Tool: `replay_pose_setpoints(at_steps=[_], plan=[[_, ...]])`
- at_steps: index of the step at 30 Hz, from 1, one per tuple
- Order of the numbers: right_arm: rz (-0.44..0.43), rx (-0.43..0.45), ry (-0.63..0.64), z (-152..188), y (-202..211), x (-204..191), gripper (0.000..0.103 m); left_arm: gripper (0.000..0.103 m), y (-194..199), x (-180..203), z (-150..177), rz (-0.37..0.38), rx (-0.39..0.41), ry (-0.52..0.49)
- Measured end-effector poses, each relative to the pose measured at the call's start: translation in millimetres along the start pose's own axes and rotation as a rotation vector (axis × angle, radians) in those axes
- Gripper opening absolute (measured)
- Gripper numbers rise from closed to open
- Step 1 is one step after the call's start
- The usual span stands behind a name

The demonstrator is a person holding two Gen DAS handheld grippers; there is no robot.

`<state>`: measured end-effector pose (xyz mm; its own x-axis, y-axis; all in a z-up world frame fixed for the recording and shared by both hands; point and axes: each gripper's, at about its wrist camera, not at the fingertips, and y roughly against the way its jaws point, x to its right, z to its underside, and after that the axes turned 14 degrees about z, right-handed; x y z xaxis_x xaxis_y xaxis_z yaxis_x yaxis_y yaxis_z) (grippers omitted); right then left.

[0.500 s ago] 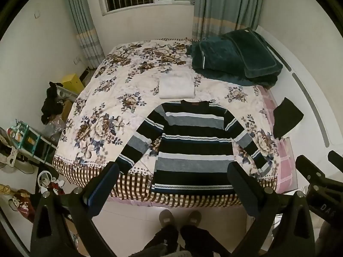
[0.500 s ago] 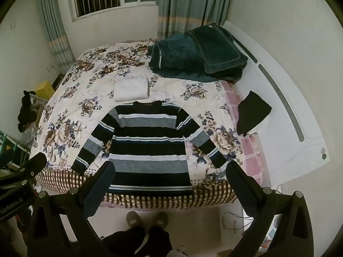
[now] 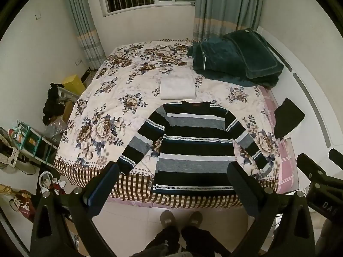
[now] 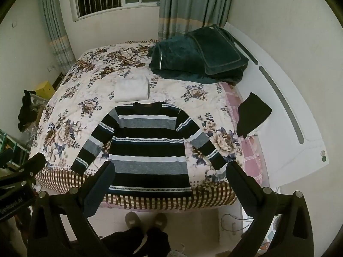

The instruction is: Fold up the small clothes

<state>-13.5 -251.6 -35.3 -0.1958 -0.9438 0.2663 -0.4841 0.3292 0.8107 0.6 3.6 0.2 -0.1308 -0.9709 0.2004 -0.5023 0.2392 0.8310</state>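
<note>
My left gripper [image 3: 171, 184] and right gripper [image 4: 169, 182] hang over the foot of the bed [image 3: 103, 128], fingers [image 3: 103, 184] spread fully, holding nothing. Beyond and between the fingers the striped sweater [image 3: 195, 147] lies flat, sleeves out; a folded white garment [image 3: 178, 86] sits farther off.

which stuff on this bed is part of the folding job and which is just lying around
Part of the job:
- black, grey and white striped knit sweater, spread flat
- folded white cloth, above its collar
- left gripper and right gripper, both open and empty

Just lying about:
- dark green plush blanket pile
- black cloth at the bed's right edge
- yellow box
</note>
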Motion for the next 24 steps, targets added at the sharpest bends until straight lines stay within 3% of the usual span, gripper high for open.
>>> replay_pose_setpoints(at_steps=[24], plan=[[0.008, 0.007, 0.01, -4.5, -1.2, -1.2, 0.103, 0.103, 3.4, -1.3, -10.0, -0.006, 0.008, -0.001]])
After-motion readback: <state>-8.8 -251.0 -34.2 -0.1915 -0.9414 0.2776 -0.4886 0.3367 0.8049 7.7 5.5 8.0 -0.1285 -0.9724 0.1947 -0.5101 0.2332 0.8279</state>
